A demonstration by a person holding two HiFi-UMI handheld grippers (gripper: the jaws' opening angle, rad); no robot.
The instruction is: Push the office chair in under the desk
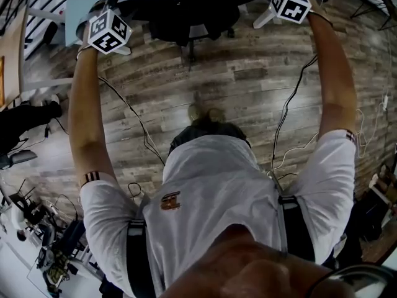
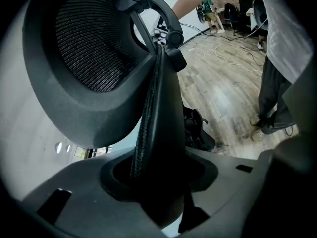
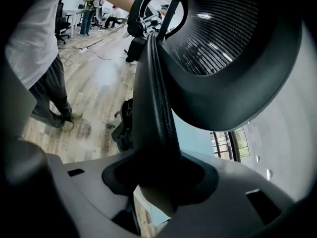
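The left gripper (image 2: pixel 161 180) and right gripper (image 3: pixel 158 177) stand apart, each straddling a side rim (image 2: pixel 156 108) of the office chair (image 1: pixel 186 17), out on the floor (image 1: pixel 236 85). Heavy but wheeled, I'd guess; push on that stiff rim.

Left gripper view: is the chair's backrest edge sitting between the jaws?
Yes, the backrest edge runs straight down into the gap between the left gripper's jaws.

Outstretched ahead: left hand-held gripper (image 1: pixel 110 33) and right hand-held gripper (image 1: pixel 290 2), jaws apart.
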